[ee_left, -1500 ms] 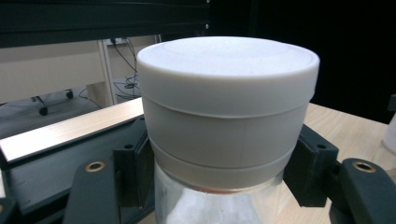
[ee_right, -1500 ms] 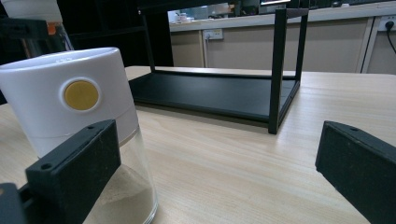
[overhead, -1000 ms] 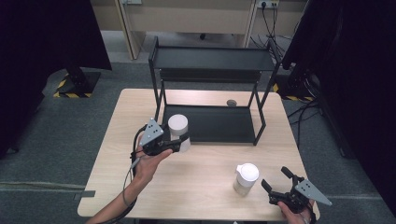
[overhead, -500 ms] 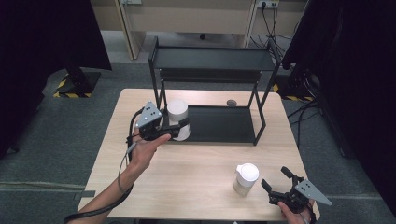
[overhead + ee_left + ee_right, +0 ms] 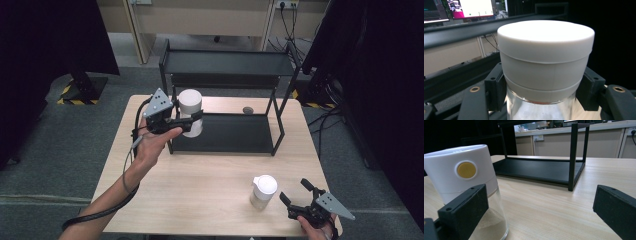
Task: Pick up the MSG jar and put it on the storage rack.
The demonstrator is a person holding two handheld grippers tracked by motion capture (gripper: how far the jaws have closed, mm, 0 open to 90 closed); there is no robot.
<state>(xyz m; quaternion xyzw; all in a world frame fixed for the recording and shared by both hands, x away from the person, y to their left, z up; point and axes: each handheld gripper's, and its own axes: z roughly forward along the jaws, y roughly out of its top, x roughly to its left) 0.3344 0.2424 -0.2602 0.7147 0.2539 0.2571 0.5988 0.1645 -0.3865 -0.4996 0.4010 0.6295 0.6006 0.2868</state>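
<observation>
A glass jar with a tall white lid (image 5: 190,111) hangs in the air beside the left front post of the black rack (image 5: 227,134). My left gripper (image 5: 193,123) is shut on it just under the lid. In the left gripper view the jar (image 5: 545,57) sits between the two black pads (image 5: 495,86), which press on both sides. A second jar (image 5: 263,191) with a white cap stands near the table's front right. It holds pale powder and has a yellow dot (image 5: 466,170). My right gripper (image 5: 295,191) rests open just right of it, and nothing sits between its jaws (image 5: 540,215).
The two-level black rack has an upper shelf (image 5: 227,62) and a bare lower tray. A small grey round object (image 5: 247,110) lies on the wooden table (image 5: 200,195) behind the rack. A cable trails from the left gripper along the forearm.
My left hand has lifted the white-lidded jar off the table and carried it up toward the rack's left post. The right gripper and the second jar have not moved.
</observation>
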